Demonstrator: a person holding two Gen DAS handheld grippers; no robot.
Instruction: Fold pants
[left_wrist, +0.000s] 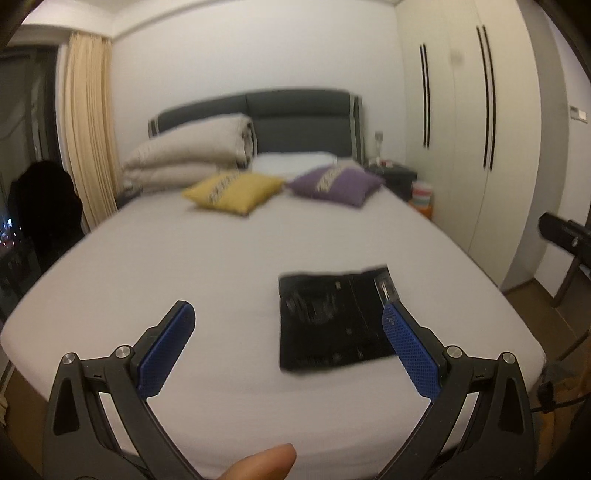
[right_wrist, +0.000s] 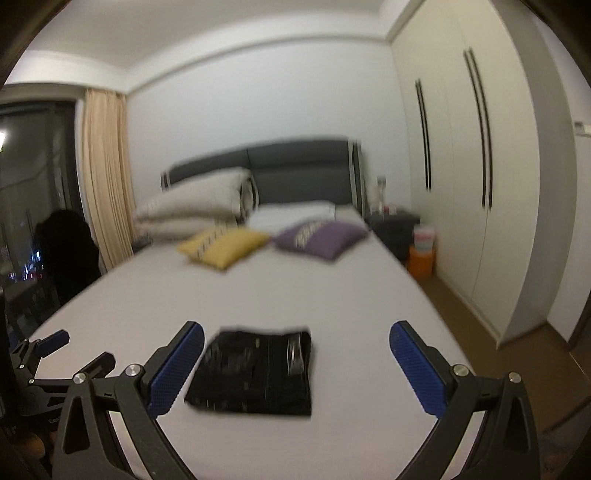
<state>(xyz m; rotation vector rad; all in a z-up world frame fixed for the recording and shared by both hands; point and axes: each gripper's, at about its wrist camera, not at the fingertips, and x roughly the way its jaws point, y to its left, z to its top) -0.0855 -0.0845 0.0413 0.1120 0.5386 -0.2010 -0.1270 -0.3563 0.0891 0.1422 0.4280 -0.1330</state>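
Two grippers released above one folded pair of pants.
We hold the left gripper (left_wrist: 288, 317) and right gripper (right_wrist: 295, 338) with jaws spread wide, empty, angled slightly downward. The black pants (right_wrist: 255, 373) lie on the bed (right_wrist: 351, 295) near its foot; farther off, two cushions (left_wrist: 232, 190).

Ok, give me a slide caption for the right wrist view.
Open right hand-held gripper above folded black pants on the bed.

A home bedroom: bed (left_wrist: 147, 266) with headboard (left_wrist: 295, 122), cushions (left_wrist: 232, 192), curtain (left_wrist: 88, 122) and wardrobe (left_wrist: 461, 110)
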